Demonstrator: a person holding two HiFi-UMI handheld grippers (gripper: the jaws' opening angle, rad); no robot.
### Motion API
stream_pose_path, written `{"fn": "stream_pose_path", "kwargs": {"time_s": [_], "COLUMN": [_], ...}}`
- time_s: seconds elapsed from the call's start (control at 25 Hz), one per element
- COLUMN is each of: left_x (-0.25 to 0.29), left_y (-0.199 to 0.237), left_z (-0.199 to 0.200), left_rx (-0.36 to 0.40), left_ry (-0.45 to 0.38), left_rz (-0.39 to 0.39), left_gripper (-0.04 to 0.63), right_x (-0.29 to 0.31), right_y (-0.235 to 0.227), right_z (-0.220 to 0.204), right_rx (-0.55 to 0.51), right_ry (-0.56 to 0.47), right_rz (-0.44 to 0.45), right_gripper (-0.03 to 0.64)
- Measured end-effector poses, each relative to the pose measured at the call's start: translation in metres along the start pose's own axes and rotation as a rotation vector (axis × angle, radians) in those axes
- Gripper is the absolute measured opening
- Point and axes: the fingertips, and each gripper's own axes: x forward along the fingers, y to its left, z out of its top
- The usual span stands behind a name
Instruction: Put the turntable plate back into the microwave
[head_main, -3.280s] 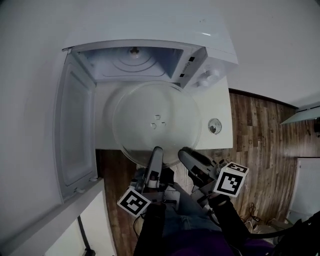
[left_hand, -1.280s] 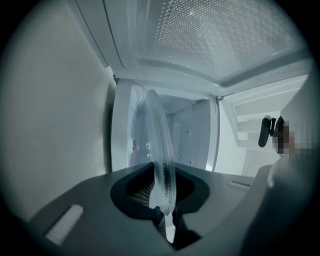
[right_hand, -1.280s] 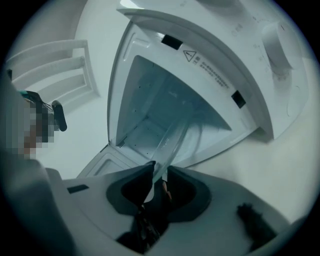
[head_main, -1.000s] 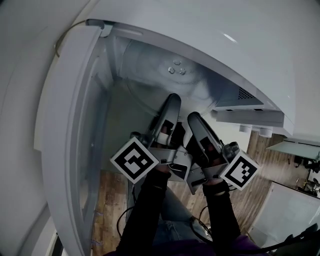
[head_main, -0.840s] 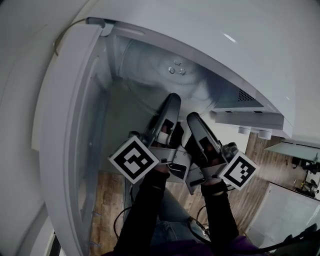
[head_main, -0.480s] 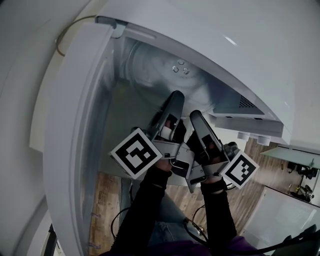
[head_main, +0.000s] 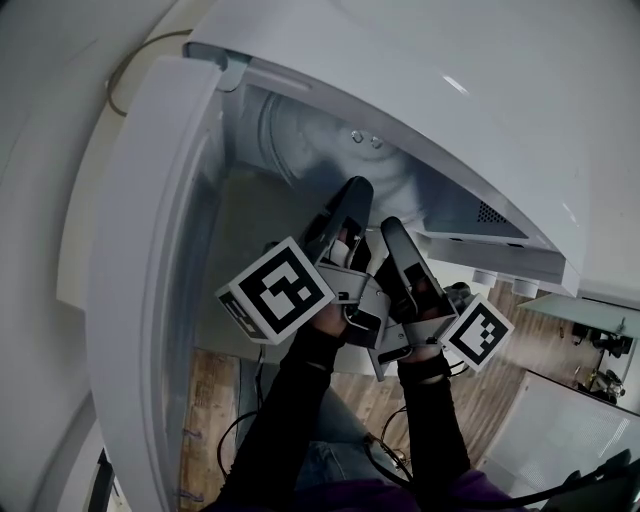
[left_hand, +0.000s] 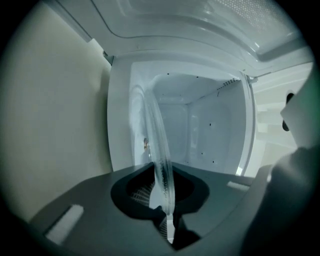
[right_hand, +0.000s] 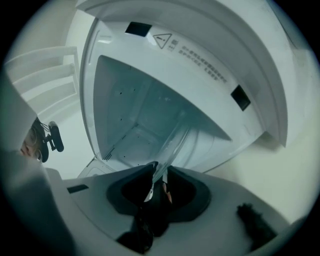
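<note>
In the head view, the microwave (head_main: 470, 110) stands with its door (head_main: 140, 260) swung wide to the left, which leaves the mouth free. The turntable plate (head_main: 320, 150) sits partly inside the cavity, its near rim toward the person. The left gripper (head_main: 352, 192) and the right gripper (head_main: 392, 232) reach in side by side at that near rim, probably to keep the wide glass steady between two holds.

In the left gripper view, the jaws are clamped on the plate's rim (left_hand: 161, 165). The glass shows edge-on and runs away into the far cavity.

In the right gripper view, the jaws are likewise closed on the rim (right_hand: 167, 152), and the glass slants off into the cavity. The plate does not look seated on the floor yet.
</note>
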Motion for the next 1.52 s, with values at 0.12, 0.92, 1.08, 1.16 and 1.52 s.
{"fn": "stream_pose_path", "kwargs": {"time_s": [0.12, 0.92, 1.08, 1.16, 1.52], "left_x": [0.005, -0.048, -0.049, -0.043, -0.020], "left_y": [0.001, 0.010, 0.011, 0.004, 0.004], "left_z": [-0.003, -0.007, -0.021, -0.025, -0.027], "left_rx": [0.007, 0.076, 0.085, 0.096, 0.068], "left_ry": [0.019, 0.028, 0.087, 0.118, 0.134], "left_rz": [0.012, 0.136, 0.121, 0.073, -0.023], "left_gripper": [0.050, 0.187, 0.143, 0.143, 0.105], "right_x": [-0.001, 0.002, 0.005, 0.006, 0.019], "right_y": [-0.004, -0.007, -0.005, -0.006, -0.015], "right_z": [0.003, 0.009, 0.011, 0.013, 0.011], "right_rx": [0.032, 0.069, 0.046, 0.039, -0.049], "right_ry": [-0.020, -0.031, -0.024, -0.026, -0.002], "right_rz": [0.003, 0.002, 0.005, 0.002, 0.014], "right_gripper": [0.094, 0.086, 0.087, 0.088, 0.094]}}
